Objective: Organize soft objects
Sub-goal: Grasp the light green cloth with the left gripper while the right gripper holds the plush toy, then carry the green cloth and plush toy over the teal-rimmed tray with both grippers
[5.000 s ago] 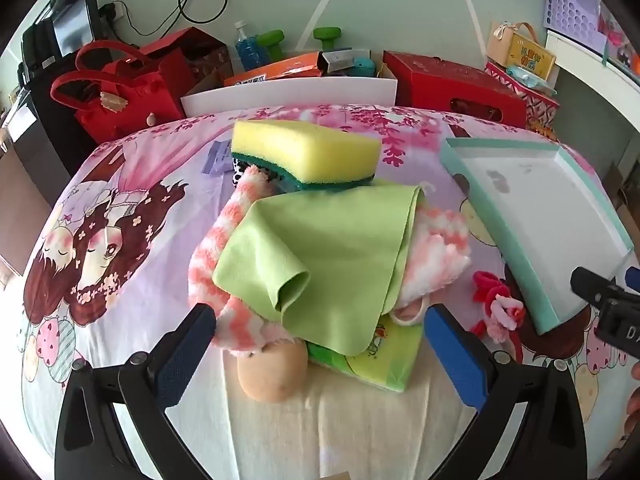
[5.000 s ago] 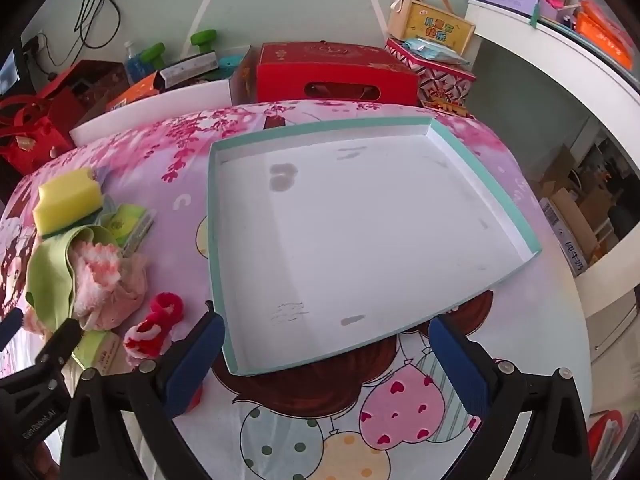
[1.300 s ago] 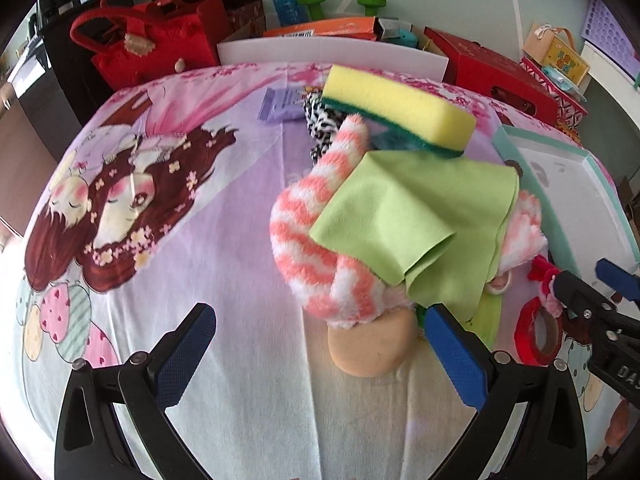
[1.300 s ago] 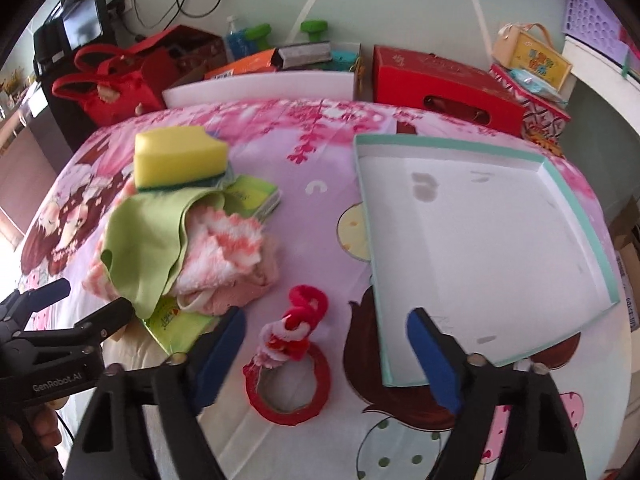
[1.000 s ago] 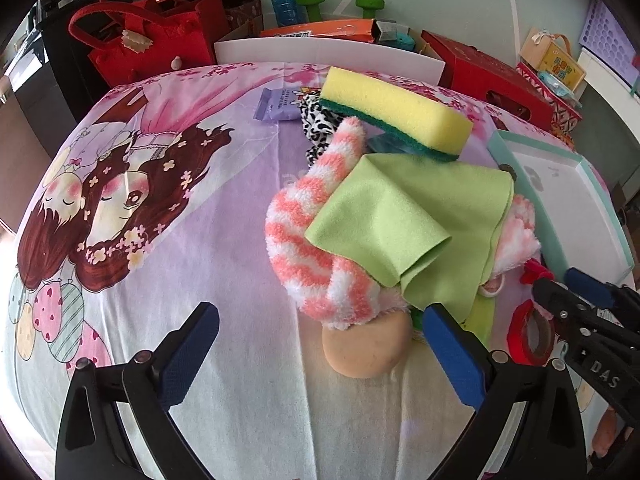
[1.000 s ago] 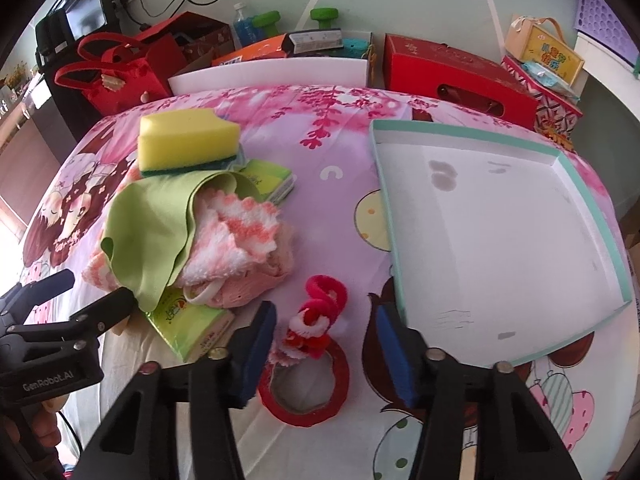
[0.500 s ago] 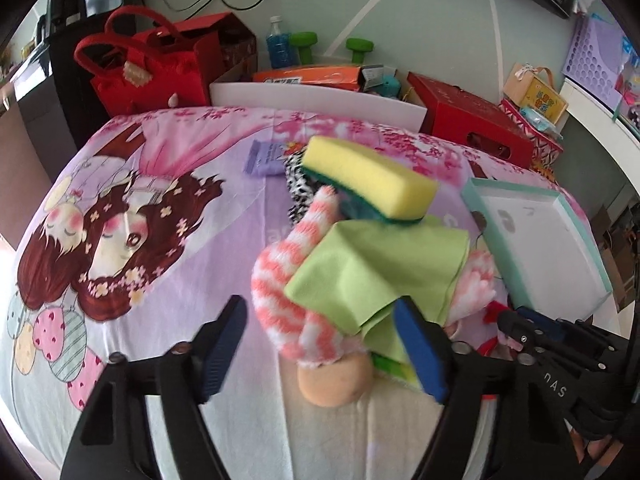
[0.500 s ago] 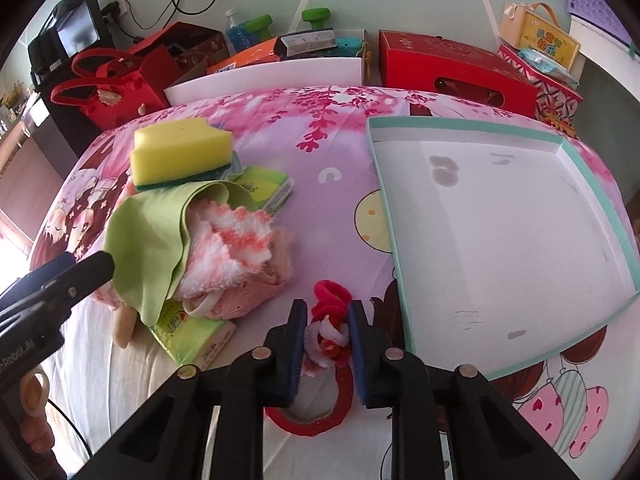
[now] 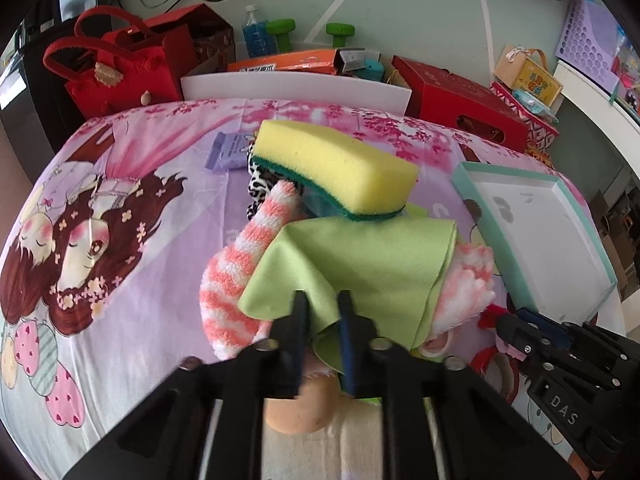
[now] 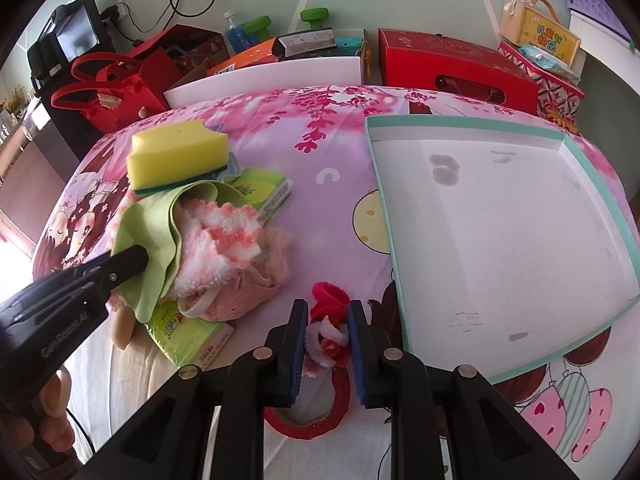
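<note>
My left tongs have just been closing and now pinch the near fold of the green cloth, the cloth pressed between the pads. My right tongs have closed too and clamp the red and white fuzzy toy, which lies over the rim of a red tape roll on the bed sheet.

Just beyond my left tongs the cloth drapes over a pink and white fuzzy sock and a knitted pink piece, with a green tissue pack poking out under the near edge. A yellow sponge sits on the far edge of the pile, touching the cloth.

To the right, the teal-rimmed tray lies with its near left corner close to the toy; between the pile and the tray's left rim a strip of sheet is bare. At the bed's far edge stand a white board and red boxes.
</note>
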